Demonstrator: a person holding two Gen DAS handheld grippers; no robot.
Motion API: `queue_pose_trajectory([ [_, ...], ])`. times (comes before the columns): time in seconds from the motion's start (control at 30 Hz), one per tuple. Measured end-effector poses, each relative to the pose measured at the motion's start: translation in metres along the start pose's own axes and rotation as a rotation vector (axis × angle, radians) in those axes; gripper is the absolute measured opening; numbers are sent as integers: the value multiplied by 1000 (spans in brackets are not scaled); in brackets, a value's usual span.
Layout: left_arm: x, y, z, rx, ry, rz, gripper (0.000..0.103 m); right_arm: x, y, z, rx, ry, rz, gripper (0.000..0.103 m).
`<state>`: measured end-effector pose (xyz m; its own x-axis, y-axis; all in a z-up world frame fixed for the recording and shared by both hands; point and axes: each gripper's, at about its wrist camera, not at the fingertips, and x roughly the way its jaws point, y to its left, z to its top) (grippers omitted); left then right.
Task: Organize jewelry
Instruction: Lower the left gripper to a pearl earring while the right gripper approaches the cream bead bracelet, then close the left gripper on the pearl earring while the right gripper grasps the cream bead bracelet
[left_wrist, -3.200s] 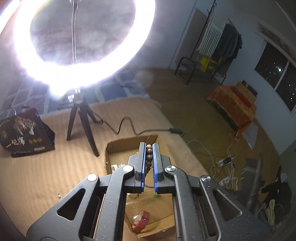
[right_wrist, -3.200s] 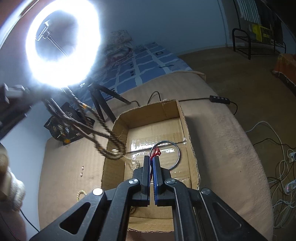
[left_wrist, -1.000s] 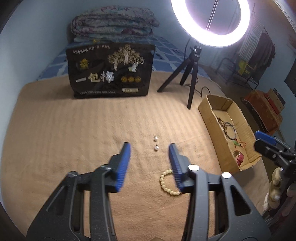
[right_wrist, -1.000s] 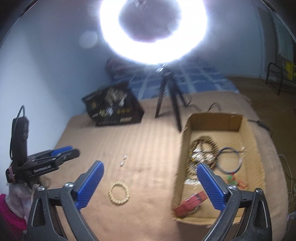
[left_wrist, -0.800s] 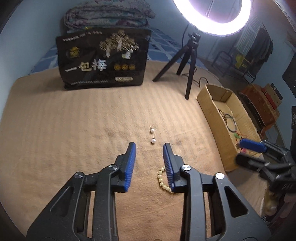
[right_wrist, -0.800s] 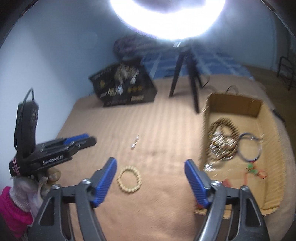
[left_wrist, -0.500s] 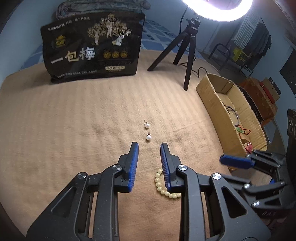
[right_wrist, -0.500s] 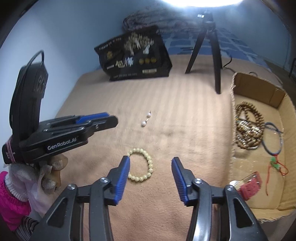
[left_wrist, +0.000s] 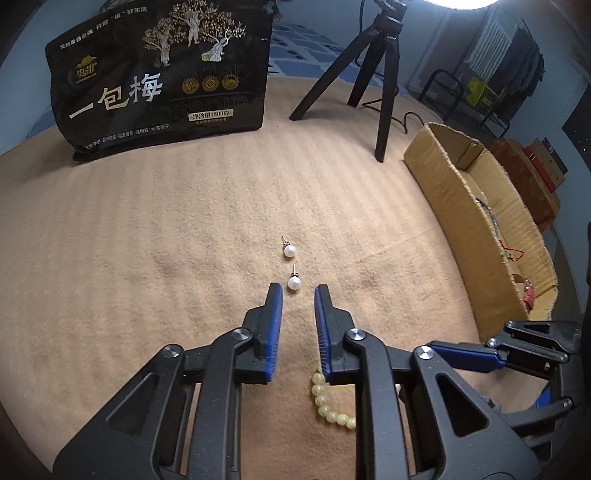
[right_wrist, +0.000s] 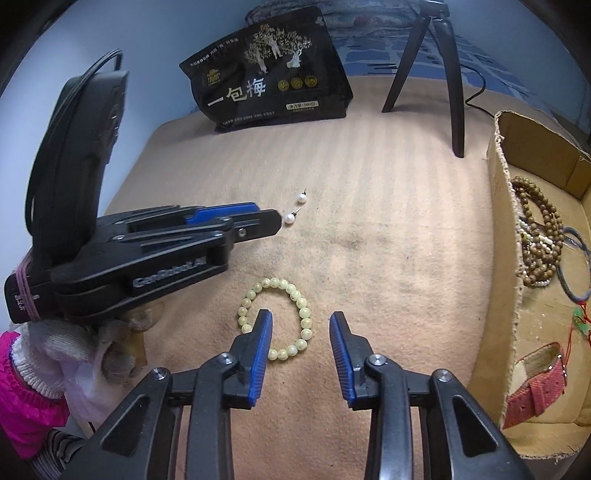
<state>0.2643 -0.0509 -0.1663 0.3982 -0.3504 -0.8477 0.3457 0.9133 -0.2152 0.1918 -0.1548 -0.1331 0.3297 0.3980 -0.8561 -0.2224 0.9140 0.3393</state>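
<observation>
Two pearl stud earrings lie on the tan blanket: the near one (left_wrist: 294, 283) (right_wrist: 289, 219) and the far one (left_wrist: 289, 251) (right_wrist: 302, 199). My left gripper (left_wrist: 298, 290) (right_wrist: 271, 218) is open and empty, low over the blanket, its tips just short of the near earring. A pale yellow bead bracelet (right_wrist: 275, 318) (left_wrist: 328, 404) lies flat. My right gripper (right_wrist: 301, 319) is open and empty, its jaws either side of the bracelet's right part. The cardboard box (right_wrist: 504, 236) (left_wrist: 443, 184) at the right holds brown bead strands (right_wrist: 539, 236), a blue cord ring and a red strap (right_wrist: 535, 384).
A black printed bag (left_wrist: 162, 77) (right_wrist: 269, 70) stands at the back. A black tripod (left_wrist: 384, 74) (right_wrist: 454, 74) stands between bag and box, its cable trailing behind. The blanket's edge drops off past the box.
Both grippers have come down and forward from the box. The left one narrowed and closed in on the near earring. The right one narrowed over the bracelet.
</observation>
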Motion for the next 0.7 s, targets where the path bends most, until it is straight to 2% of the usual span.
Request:
queue_pose_trajectory([
  [0.27, 11, -3, 6, 26, 6, 17, 15, 12, 2, 3, -11, 21, -12, 28],
  [0.33, 15, -4, 6, 30, 11, 20, 11, 14, 3, 4, -16, 24, -18, 27],
  [0.7, 27, -4, 10, 39, 21, 43, 7, 24, 5, 4, -45, 45, -58, 24],
])
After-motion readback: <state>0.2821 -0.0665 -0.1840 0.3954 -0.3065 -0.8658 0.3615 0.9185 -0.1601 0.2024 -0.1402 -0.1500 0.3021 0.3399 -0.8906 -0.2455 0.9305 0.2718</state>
